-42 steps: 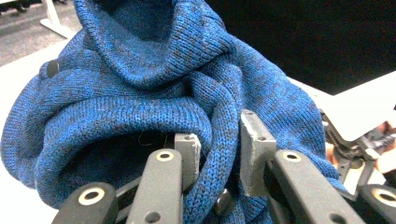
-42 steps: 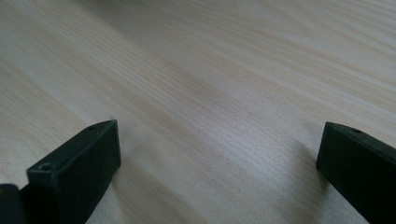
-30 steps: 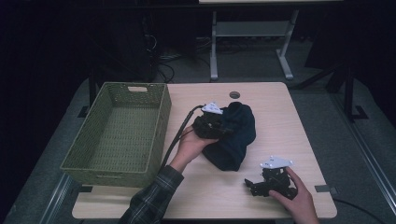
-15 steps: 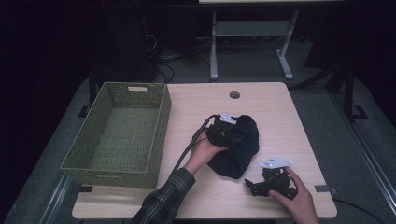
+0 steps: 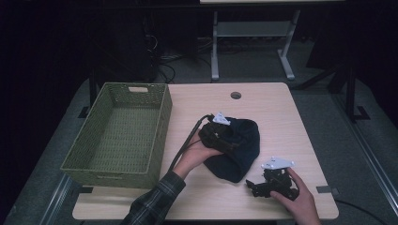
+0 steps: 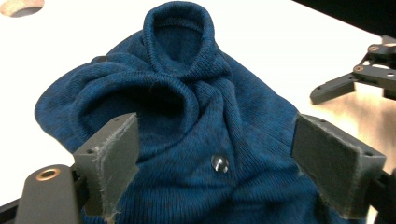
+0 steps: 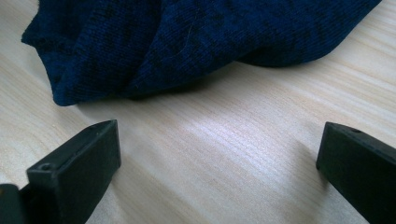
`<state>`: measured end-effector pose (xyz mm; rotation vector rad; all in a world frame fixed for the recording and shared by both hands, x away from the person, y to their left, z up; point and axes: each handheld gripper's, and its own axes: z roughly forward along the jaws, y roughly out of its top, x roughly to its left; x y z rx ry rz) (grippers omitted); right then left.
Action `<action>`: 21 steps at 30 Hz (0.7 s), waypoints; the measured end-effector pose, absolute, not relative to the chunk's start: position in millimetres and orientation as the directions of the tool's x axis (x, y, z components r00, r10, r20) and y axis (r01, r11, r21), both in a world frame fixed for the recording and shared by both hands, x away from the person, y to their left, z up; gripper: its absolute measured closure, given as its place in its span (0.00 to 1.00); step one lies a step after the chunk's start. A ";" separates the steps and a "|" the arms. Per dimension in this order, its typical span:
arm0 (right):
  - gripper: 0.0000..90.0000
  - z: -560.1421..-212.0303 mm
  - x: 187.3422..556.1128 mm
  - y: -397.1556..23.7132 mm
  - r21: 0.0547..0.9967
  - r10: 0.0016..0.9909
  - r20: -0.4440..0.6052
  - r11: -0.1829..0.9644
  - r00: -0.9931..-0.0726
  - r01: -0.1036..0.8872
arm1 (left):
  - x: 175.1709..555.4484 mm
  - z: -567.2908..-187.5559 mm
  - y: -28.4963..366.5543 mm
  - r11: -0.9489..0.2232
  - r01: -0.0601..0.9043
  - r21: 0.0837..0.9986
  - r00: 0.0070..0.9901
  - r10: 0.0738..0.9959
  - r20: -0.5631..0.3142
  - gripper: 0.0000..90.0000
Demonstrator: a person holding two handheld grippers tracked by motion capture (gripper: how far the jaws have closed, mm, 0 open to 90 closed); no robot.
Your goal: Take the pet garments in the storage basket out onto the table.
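A crumpled dark blue knitted garment (image 5: 237,150) lies in a heap on the middle of the table; a small shiny button (image 6: 219,163) shows on its folds (image 6: 187,107). My left gripper (image 5: 224,136) hovers over the heap's left side, open, with the cloth spread between and below its jaws (image 6: 215,163) but not pinched. My right gripper (image 5: 256,186) rests low near the table's front right, open, its jaws on either side of bare wood (image 7: 219,154), a short way from the garment's edge (image 7: 140,51).
A green woven basket (image 5: 159,140), nothing in it, stands at the table's left side. A round cable hole (image 5: 236,95) sits at the table's far edge. The right gripper (image 6: 359,79) appears at the right of the left gripper view.
My left gripper has moved right and toward the front, over the garment, which has shifted the same way and bunched up. The right gripper has stayed put.
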<state>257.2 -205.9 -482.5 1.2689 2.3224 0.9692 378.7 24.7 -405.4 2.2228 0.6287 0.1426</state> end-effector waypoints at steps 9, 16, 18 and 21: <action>0.00 -482.6 257.2 -206.0 0.694 0.832 0.039 0.376 -0.554 0.614 | 359.4 -401.9 53.2 -0.517 0.392 0.761 0.856 0.508 -0.095 0.15; 0.00 -482.7 257.3 -206.1 0.695 0.831 0.037 0.377 -0.555 0.612 | 340.5 -412.5 74.5 -0.508 0.406 0.759 0.836 0.543 -0.083 0.15; 0.00 -482.7 257.4 -206.1 0.695 0.831 0.037 0.377 -0.555 0.612 | 334.8 -416.3 81.2 -0.501 0.413 0.761 0.828 0.555 -0.084 0.15; 0.00 -482.6 257.4 -206.1 0.695 0.831 0.036 0.378 -0.555 0.611 | 325.0 -424.9 89.4 -0.503 0.420 0.756 0.819 0.569 -0.076 0.15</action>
